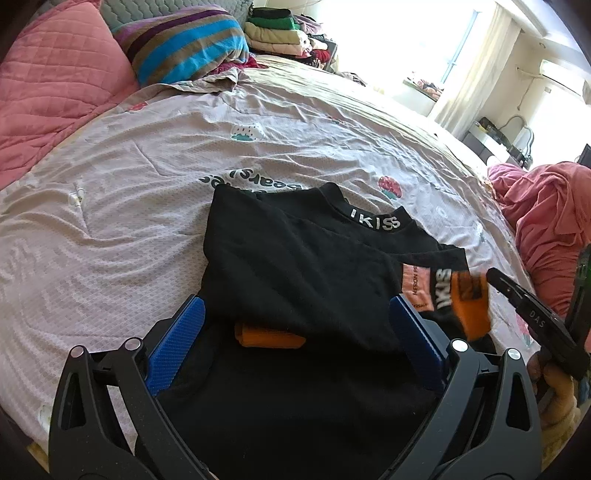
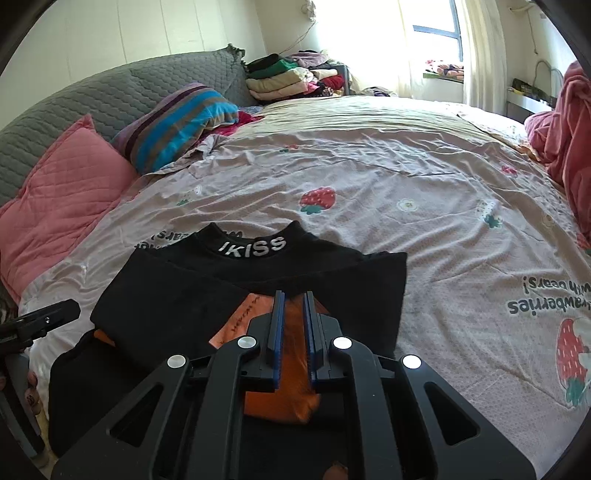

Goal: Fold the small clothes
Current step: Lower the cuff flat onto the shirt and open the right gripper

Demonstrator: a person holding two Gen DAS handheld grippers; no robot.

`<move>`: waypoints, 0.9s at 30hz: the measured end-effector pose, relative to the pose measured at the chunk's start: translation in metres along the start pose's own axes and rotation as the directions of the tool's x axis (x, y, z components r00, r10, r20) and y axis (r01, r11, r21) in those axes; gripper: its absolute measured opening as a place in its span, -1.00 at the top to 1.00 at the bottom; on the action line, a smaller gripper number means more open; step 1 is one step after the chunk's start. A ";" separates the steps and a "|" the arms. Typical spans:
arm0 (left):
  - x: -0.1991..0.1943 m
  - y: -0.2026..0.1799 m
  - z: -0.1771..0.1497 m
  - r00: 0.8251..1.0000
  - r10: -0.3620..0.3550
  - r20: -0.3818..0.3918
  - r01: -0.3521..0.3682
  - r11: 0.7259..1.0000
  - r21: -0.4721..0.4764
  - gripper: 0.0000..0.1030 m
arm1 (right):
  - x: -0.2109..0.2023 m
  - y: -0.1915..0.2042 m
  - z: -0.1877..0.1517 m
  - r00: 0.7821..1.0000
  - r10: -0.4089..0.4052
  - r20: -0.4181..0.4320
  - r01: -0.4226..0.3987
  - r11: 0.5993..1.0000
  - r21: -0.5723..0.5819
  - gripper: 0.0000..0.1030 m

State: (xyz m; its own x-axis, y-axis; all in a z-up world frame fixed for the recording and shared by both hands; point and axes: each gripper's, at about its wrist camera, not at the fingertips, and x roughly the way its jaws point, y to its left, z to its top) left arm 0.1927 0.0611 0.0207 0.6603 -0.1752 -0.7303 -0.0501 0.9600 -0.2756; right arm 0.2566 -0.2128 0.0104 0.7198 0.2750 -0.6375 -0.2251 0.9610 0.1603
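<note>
Blue-padded right gripper (image 2: 293, 299) is pinching an orange cuff (image 2: 291, 328), jaws nearly together, at lower centre. Left gripper (image 1: 295, 321) is standing wide over the black top (image 1: 295, 258), whose collar is pointing toward the upper frame on the bedsheet (image 2: 424, 177).

Blown-out window (image 2: 436, 33) glare, bright daylight, fisheye-warped dark corners.

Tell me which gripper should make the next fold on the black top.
Right, probably. The right gripper is already shut on the orange cuff of a sleeve over the black top, so it can carry that fold through. The left gripper is open, straddling the cloth and gripping nothing.
</note>
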 end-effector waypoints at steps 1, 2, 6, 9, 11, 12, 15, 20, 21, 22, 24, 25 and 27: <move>0.001 0.000 0.001 1.000 0.000 -0.002 0.000 1.000 0.002 -0.81 | -0.001 -0.002 0.000 1.000 -0.005 0.005 0.005 1.000 0.009 0.81; 0.002 -0.001 0.001 1.000 0.000 -0.004 0.000 1.000 0.005 -0.81 | -0.003 -0.003 0.000 1.000 -0.013 0.009 0.013 1.000 0.016 0.81; 0.010 -0.005 0.006 1.000 -0.001 -0.015 0.001 1.000 0.019 -0.81 | -0.004 -0.001 -0.001 1.000 -0.004 0.004 0.004 1.000 0.009 0.71; 0.017 -0.009 0.007 1.000 0.010 -0.023 -0.009 0.999 0.041 -0.81 | 0.000 0.007 -0.005 1.000 0.011 -0.016 -0.012 1.000 -0.021 0.59; 0.022 -0.011 0.007 0.999 0.016 -0.032 -0.014 0.998 0.055 -0.81 | 0.004 0.014 -0.008 0.999 0.025 -0.034 -0.026 0.999 -0.040 0.56; 0.025 -0.012 0.007 0.999 0.015 -0.041 -0.013 0.998 0.062 -0.81 | 0.005 0.017 -0.010 0.999 0.029 -0.041 -0.031 0.998 -0.046 0.52; 0.034 -0.013 0.004 0.997 0.017 -0.073 -0.010 0.996 0.084 -0.66 | 0.010 0.027 -0.015 0.997 0.041 -0.064 -0.045 0.997 -0.064 0.43; 0.051 -0.008 -0.005 0.989 0.053 -0.137 -0.038 0.993 0.108 -0.50 | 0.018 0.041 -0.022 0.993 0.071 -0.098 -0.079 0.993 -0.084 0.39; 0.055 -0.006 -0.007 0.987 0.057 -0.152 -0.041 0.993 0.107 -0.50 | 0.019 0.044 -0.023 0.992 0.075 -0.104 -0.085 0.993 -0.088 0.36; 0.058 -0.004 -0.010 0.985 0.054 -0.162 -0.038 0.994 0.103 -0.50 | 0.020 0.048 -0.024 0.990 0.082 -0.112 -0.093 0.991 -0.093 0.34; 0.060 -0.001 -0.015 0.985 0.049 -0.164 -0.033 0.994 0.102 -0.50 | 0.023 0.053 -0.027 0.987 0.098 -0.126 -0.112 0.988 -0.105 0.30; 0.060 0.000 -0.017 0.986 0.048 -0.161 -0.031 0.994 0.104 -0.50 | 0.024 0.057 -0.029 0.986 0.103 -0.134 -0.119 0.986 -0.114 0.27; 0.060 0.001 -0.019 0.987 0.045 -0.156 -0.029 0.994 0.106 -0.50 | 0.027 0.060 -0.031 0.984 0.106 -0.146 -0.125 0.984 -0.126 0.16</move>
State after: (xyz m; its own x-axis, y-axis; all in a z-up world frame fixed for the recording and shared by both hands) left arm 0.2178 0.0468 -0.0355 0.5322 -0.1637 -0.8306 0.0105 0.9823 -0.1868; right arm 0.2422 -0.1481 -0.0211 0.5881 0.3683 -0.7201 -0.3945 0.9079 0.1421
